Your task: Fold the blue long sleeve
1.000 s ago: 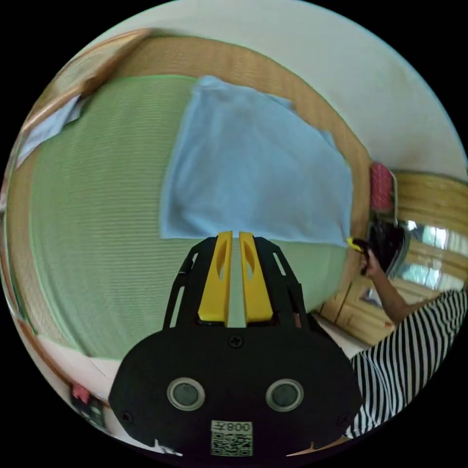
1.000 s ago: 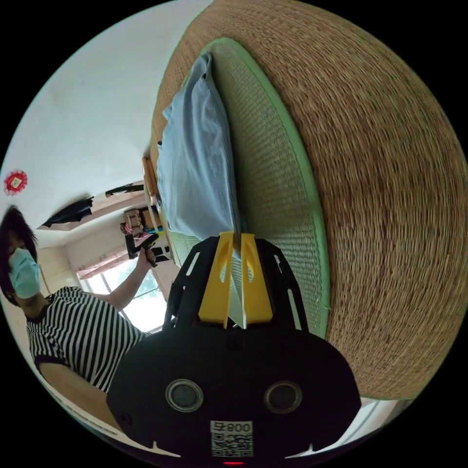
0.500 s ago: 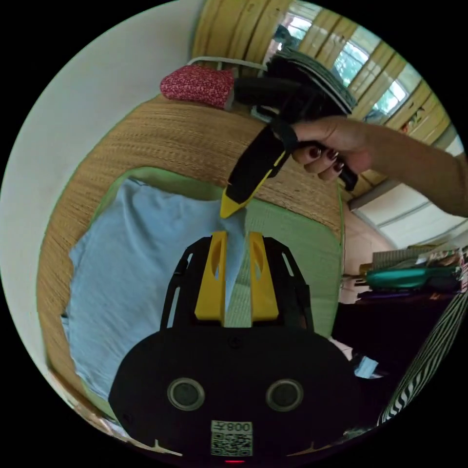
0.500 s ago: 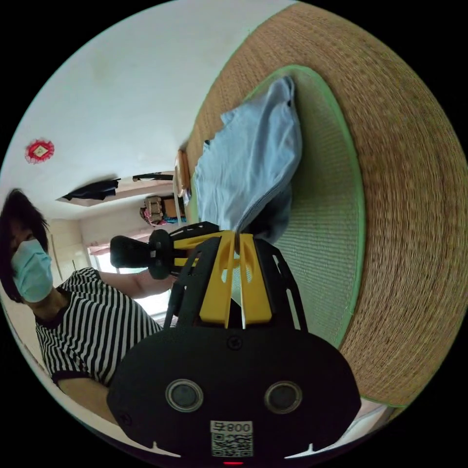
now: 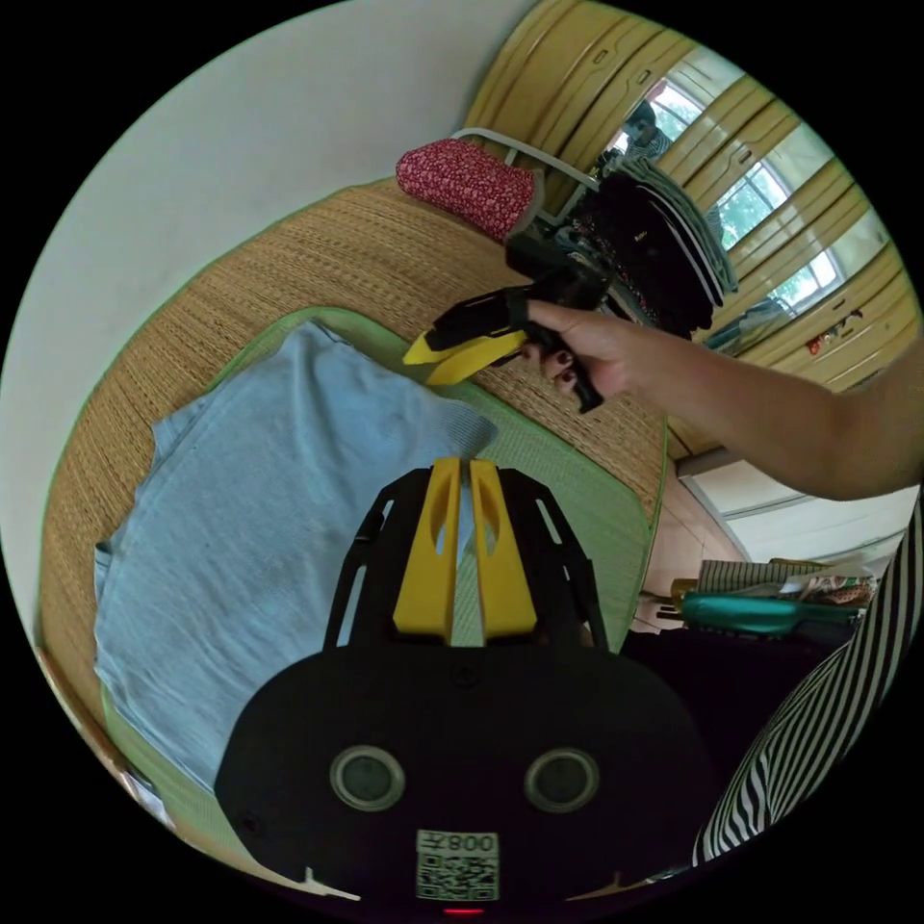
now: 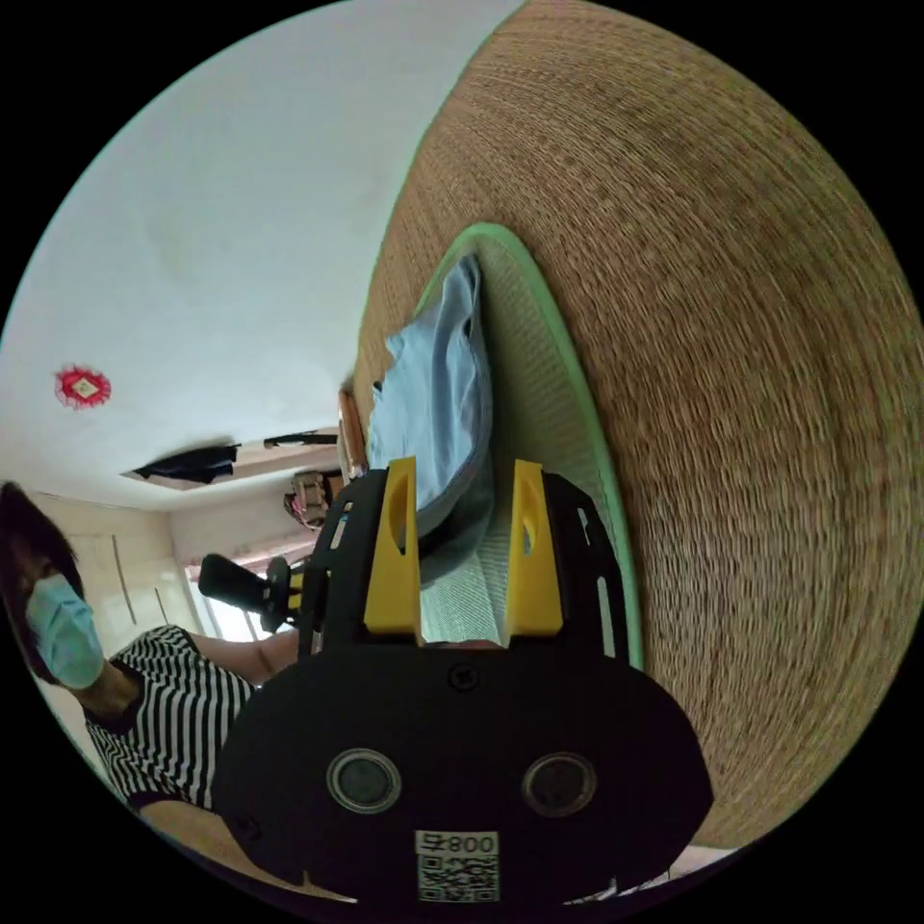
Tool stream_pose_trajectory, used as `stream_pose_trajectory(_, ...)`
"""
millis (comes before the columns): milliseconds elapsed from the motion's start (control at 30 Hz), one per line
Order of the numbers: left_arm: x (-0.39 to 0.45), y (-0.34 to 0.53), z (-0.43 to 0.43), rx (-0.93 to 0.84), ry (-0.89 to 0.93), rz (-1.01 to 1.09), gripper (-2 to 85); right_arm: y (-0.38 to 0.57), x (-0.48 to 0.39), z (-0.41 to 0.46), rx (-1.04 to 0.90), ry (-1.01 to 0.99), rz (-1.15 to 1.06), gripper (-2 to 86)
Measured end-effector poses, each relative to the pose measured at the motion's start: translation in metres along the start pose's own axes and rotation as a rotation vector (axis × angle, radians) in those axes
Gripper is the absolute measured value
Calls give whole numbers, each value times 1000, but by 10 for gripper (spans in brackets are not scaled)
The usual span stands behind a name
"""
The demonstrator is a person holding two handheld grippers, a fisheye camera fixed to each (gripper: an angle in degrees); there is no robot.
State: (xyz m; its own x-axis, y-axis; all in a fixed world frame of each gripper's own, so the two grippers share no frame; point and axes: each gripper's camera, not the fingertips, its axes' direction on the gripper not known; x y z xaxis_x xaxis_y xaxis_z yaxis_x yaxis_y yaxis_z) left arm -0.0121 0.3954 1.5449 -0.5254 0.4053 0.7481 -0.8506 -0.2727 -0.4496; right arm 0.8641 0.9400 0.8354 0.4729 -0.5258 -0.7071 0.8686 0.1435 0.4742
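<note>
Here the left gripper (image 5: 460,476) is showing its two yellow jaws drawn nearly together, a thin strip of pale blue cloth and green mat lying in the slit between them; whether they are actually pinching the cloth I cannot tell. Just past those jaw tips, the pale blue long-sleeved cotton shirt (image 5: 279,520) is lying partly folded on the green woven mat (image 5: 577,486), which is resting on a tan straw mat (image 5: 346,260). Beyond the shirt's near corner, the right gripper (image 5: 448,348) is hovering above the mat edge in a hand (image 5: 592,346), and in the right gripper view its jaws are standing well apart with nothing between them, the blue bundle lying just ahead of the tips. Farther off, a red patterned pillow (image 5: 467,183) is sitting by the wall. The shirt is looking light, soft and floppy, so it is likely sagging and creasing wherever unsupported; a corner or folded edge seems the sensible place to grasp.
</note>
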Motion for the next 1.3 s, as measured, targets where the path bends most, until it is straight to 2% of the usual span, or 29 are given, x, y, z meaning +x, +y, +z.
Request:
stream_pose_trajectory(533,2,18,37,14,92,-6,17,-114,-19,93,-44,-28,-36,92)
stream_pose_trajectory(800,-19,49,38,34,151,-26,18,-133,-33,141,-57,-25,-32,56)
stream_pose_trajectory(1067,-62,113,4,131,227,-92,18,-127,-74,188,28,-18,-55,42)
stream_pose_trajectory(1300,-117,199,-52,277,271,-209,17,-127,-141,270,86,8,-115,37)
